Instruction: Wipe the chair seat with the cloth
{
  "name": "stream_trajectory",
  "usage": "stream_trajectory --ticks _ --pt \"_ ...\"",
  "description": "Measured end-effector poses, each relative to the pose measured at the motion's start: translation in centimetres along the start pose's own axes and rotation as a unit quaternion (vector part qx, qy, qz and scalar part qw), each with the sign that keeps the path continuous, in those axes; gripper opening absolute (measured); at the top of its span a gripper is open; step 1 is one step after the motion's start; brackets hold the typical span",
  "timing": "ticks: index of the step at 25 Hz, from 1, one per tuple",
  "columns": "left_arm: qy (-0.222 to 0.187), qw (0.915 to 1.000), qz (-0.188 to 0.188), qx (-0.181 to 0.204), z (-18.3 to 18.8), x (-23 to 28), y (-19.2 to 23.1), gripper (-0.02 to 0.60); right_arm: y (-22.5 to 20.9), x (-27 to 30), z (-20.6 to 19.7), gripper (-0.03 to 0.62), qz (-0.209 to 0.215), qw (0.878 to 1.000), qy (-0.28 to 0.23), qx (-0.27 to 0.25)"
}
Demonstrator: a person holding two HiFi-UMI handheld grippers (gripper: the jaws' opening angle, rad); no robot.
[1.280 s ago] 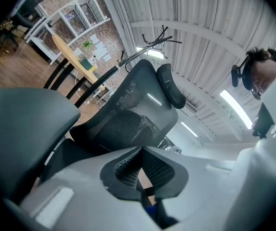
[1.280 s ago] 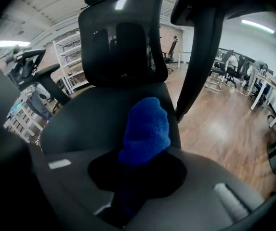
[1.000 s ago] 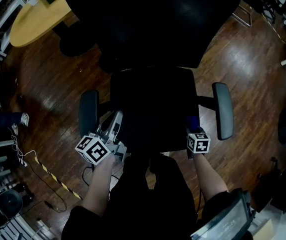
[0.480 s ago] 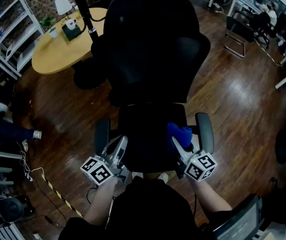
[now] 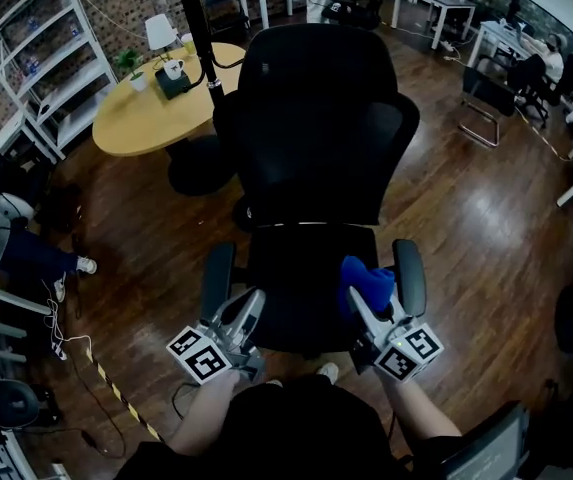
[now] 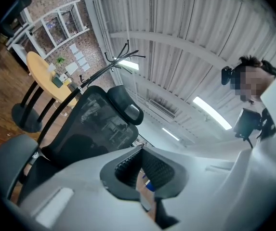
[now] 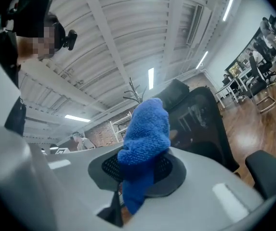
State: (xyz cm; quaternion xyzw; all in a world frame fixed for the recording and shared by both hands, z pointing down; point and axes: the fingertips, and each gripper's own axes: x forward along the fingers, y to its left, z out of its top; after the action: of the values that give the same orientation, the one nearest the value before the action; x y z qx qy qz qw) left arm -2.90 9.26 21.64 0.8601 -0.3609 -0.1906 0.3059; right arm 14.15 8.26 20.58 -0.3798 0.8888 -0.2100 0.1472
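Wooden floor (image 5: 486, 218) rings shadowed chair seat (image 5: 291, 288); right gripper (image 5: 360, 301) clamps cloth (image 5: 369, 278).

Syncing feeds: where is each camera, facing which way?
Head view: on the person's head, facing steeply down at the black mesh office chair; forearms, left gripper, right gripper show.
Left gripper view: on the left gripper, tilted up past the chair back; jaws show.
Right gripper view: on the right gripper, tilted up; jaws clamp fluffy blue cloth.
All share the chair.

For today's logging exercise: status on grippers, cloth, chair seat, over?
Right gripper shut on blue cloth, over seat's right side. Left gripper shut, empty. Nothing seen on seat.
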Motion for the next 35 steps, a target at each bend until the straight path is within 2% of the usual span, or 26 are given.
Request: stream_trajectory --ticks 5,10,13,17,24,30,35 --pt "0.002 0.9993 -0.037 0.003 0.4 -2.0 -1.4 -0.006 4.8 -1.1 -0.2 0.075 0.007 1.000 -0.019 -0.010" --pt "0.015 0.9976 -0.067 0.006 0.8 -6.2 -2.9 -0.006 10.2 -2.2 -1.6 0.075 -0.003 0.999 -0.040 -0.011" --pt "0.019 0.9974 -0.069 0.003 0.7 -9.2 -2.6 -0.007 13.1 -2.8 -2.8 0.075 -0.001 0.999 -0.049 -0.005" --pt "0.011 0.9985 -0.054 -0.004 1.0 -12.4 -2.6 -0.006 16.1 -3.5 -3.5 0.075 0.020 0.999 -0.043 0.000" --pt "-0.021 0.9988 -0.045 0.001 1.0 -13.3 -5.2 -0.006 17.3 -5.7 -1.2 0.074 0.060 0.996 -0.061 0.013" --pt "-0.017 0.9978 -0.064 0.000 -1.3 -11.5 -9.1 -0.006 16.8 -8.5 0.3 0.074 0.068 0.995 -0.073 0.012" --pt "-0.017 0.9975 -0.069 0.004 -2.2 -11.8 -10.3 -0.006 17.1 -9.4 0.7 0.074 0.075 0.994 -0.082 0.009"
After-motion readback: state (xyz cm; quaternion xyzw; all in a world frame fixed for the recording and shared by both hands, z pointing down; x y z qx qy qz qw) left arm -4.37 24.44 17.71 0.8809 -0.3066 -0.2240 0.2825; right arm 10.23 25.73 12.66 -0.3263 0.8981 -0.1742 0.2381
